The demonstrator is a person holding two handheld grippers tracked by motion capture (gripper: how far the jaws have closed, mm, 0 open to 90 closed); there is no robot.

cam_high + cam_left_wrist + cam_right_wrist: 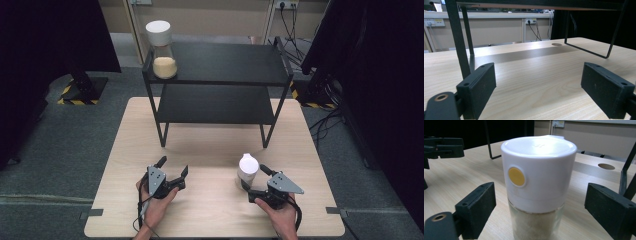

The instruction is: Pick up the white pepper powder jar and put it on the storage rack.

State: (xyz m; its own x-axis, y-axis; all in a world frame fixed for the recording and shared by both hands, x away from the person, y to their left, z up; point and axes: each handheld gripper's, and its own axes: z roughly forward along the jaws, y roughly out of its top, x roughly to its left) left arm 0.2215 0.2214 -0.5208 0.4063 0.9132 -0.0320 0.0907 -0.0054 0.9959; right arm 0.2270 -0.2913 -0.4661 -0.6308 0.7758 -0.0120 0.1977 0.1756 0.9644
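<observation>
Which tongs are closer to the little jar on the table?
Right. The right tongs are open around the jar, one jaw on each side. The left tongs are open too, off to the jar's left over bare table.

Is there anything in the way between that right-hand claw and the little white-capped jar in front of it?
Nothing visible. The jar stands upright on the table, between the open jaws of the right gripper, with bare gaps on both sides.

We see a pale wooden bench carrying a black two-tier shelf at its far half and a white-capped jar near its front right. On the shelf's top tier, at the left corner, stands a second white-capped jar of pale grains.
</observation>
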